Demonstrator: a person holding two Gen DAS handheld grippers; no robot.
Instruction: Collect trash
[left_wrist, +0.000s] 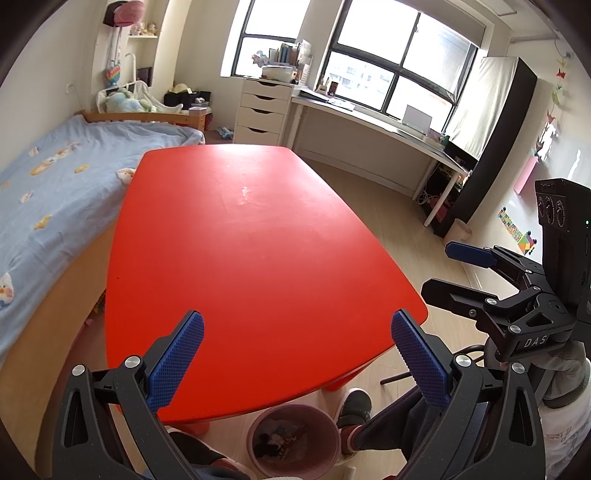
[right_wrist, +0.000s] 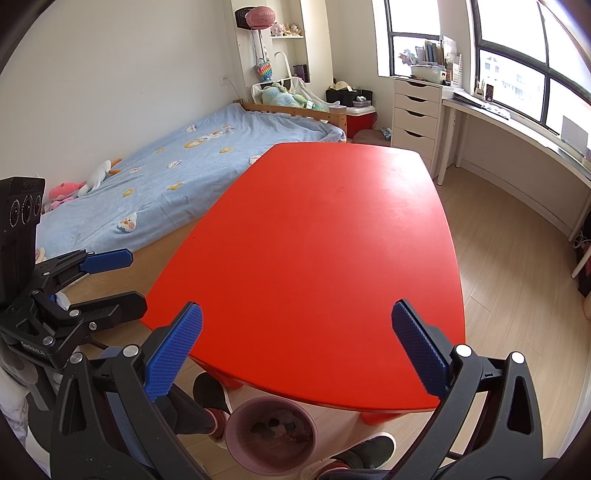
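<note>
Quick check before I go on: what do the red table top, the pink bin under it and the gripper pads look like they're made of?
Red table: probably moulded plastic, smooth matte with a soft sheen and pale scuffs.
Pink bin: likely thin plastic, dull finish; hard to be sure.
Pads on the left gripper and right gripper: blue, finely knurled, probably rubber or printed plastic.

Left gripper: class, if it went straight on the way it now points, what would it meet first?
Probably the red table. The left gripper, open and empty, points down over its bare top; depth is unclear.
</note>
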